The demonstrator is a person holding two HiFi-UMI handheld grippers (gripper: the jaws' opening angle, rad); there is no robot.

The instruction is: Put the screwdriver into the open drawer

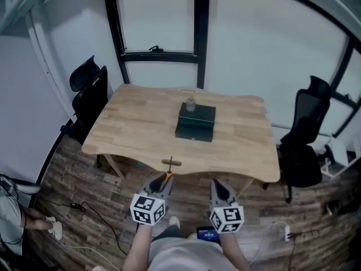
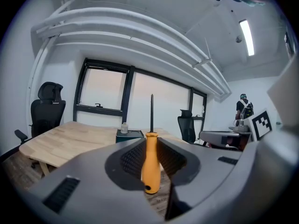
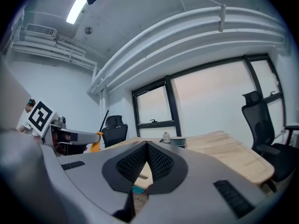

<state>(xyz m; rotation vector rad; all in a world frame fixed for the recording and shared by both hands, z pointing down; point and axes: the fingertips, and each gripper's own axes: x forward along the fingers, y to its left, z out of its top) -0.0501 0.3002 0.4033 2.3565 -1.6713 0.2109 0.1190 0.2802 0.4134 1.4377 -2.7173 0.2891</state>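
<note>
My left gripper (image 1: 166, 178) hangs in front of the table's near edge, shut on the screwdriver (image 1: 168, 175). Its orange handle (image 2: 150, 162) is clamped between the jaws, and the thin dark shaft (image 2: 151, 114) points up and away. A dark green drawer box (image 1: 195, 123) with a small bottle (image 1: 190, 104) on top sits mid-table; whether its drawer stands open is unclear. My right gripper (image 1: 221, 192) is beside the left one, shut with nothing in it (image 3: 146, 143). The right gripper view shows the box (image 3: 178, 142) far ahead and the screwdriver (image 3: 96, 145) at left.
The wooden table (image 1: 135, 123) stands before a black-framed window (image 1: 159, 24). Black office chairs stand at left (image 1: 88, 92) and right (image 1: 307, 135). Cables and a shoe (image 1: 53, 226) lie on the wood floor at left. A person (image 2: 244, 109) stands far off.
</note>
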